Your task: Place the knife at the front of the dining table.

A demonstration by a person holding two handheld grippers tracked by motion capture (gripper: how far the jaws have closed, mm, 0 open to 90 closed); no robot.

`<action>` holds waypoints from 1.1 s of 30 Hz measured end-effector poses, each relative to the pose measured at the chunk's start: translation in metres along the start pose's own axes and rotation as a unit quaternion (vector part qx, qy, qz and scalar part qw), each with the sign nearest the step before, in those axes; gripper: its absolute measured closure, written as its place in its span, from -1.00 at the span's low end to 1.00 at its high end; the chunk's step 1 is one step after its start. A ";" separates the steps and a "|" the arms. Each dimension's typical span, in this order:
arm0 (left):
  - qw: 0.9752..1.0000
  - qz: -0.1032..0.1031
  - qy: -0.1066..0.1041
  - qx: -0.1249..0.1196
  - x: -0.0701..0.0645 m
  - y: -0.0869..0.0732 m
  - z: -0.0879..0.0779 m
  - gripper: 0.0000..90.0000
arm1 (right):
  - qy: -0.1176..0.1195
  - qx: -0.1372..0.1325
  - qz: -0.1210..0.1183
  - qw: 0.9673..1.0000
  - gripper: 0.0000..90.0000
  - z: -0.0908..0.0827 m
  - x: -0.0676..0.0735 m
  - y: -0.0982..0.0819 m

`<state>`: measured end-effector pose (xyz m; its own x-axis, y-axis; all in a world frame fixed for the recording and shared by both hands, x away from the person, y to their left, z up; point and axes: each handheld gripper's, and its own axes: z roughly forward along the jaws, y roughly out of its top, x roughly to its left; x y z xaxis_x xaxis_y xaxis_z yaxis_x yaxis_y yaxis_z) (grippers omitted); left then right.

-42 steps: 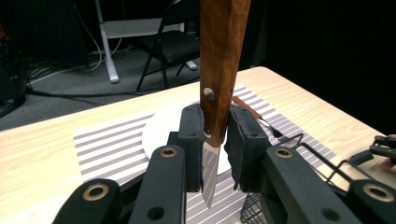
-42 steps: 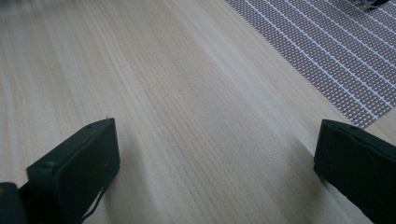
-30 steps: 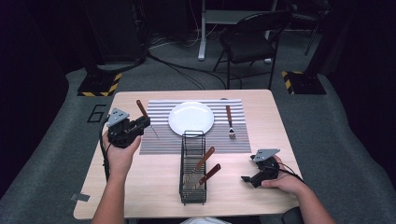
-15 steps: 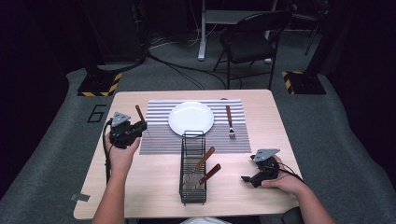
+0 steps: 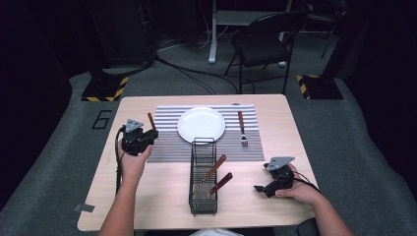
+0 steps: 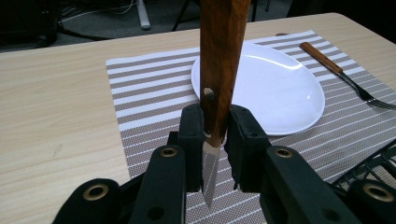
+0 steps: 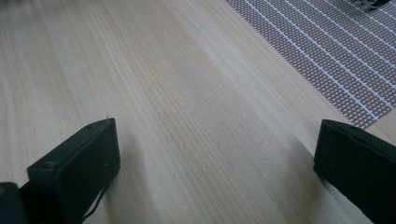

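At 9 o'clock on the bench [image 5: 275,206], the left tongs [image 5: 147,136] are clamped on a wooden-handled knife [image 6: 219,70], handle up and blade tip down, over the left edge of the striped placemat [image 5: 167,150]. The white plate [image 5: 201,125] sits at 12 o'clock on the mat, with a fork [image 5: 241,129] at its 3 o'clock. The black wire rack [image 5: 202,194] at 6 o'clock holds 2 wooden-handled utensils [image 5: 220,183]. At 4 o'clock the right tongs [image 5: 259,188] rest low, jaws wide apart over bare wood.

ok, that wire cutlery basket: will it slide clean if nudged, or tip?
The wire cutlery basket looks light, long and low, so it would probably slide rather than tip. The two wooden-handled utensils leaning inside would likely rattle or shift. Open mesh could snag a tool.
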<state>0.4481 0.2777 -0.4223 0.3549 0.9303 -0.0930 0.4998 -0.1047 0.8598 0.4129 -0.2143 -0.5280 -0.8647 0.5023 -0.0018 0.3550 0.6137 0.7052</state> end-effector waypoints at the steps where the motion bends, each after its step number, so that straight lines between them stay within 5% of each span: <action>1: 1.000 0.003 -0.001 0.003 0.001 0.000 0.001 0.70 | 0.000 -0.001 0.000 1.000 -1.00 0.000 0.000 0.000; 24: 0.999 -0.012 0.008 0.034 0.006 0.016 0.054 0.70 | 0.000 0.001 0.002 1.000 -1.00 0.000 0.001 0.000; 33: 0.998 -0.039 0.008 0.050 0.012 0.019 0.070 0.71 | 0.000 0.000 0.000 1.000 -1.00 0.000 0.000 0.000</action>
<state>0.5171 0.2627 -0.4424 0.3003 0.9422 -0.1483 0.6016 -0.0664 0.7960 0.4128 -0.2144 -0.5282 -0.8649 0.5020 -0.0020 0.3544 0.6133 0.7059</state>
